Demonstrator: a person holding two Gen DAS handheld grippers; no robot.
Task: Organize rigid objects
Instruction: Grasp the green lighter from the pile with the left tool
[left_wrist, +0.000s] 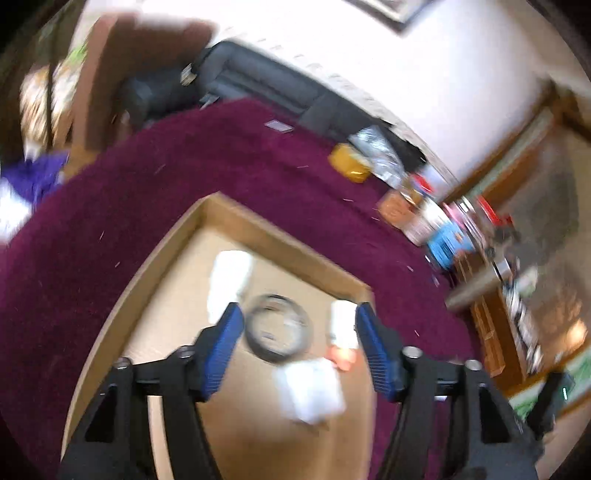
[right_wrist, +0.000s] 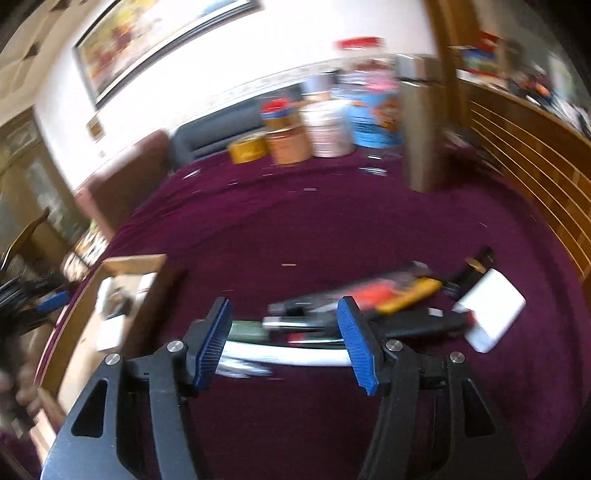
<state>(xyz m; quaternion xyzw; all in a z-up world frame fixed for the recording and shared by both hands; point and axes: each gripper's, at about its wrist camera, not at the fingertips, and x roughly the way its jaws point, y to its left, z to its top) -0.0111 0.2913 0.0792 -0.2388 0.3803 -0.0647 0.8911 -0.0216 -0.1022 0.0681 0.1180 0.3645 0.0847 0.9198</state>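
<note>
Both views are motion-blurred. My left gripper (left_wrist: 299, 314) is open and empty above a shallow cardboard box (left_wrist: 258, 229) on the purple carpet. In the box lie a black ring-shaped object (left_wrist: 279, 328), a white bag (left_wrist: 310, 391), a white packet (left_wrist: 229, 280) and a white-and-orange item (left_wrist: 341, 339). My right gripper (right_wrist: 284, 310) is open and empty over a pile on the carpet: a white curved object (right_wrist: 288, 354), an orange-yellow tool (right_wrist: 399, 291), black items (right_wrist: 421, 321) and a white box (right_wrist: 491, 306). The cardboard box (right_wrist: 133, 262) is at its left.
Purple carpet (left_wrist: 184, 177) covers the floor. A dark sofa (left_wrist: 266, 81) stands along the far wall. Tins, tubs and boxes (right_wrist: 317, 129) are stacked beside it. A wooden slatted wall (right_wrist: 524, 162) rises at the right. A yellow tin (left_wrist: 349, 164) sits near the sofa.
</note>
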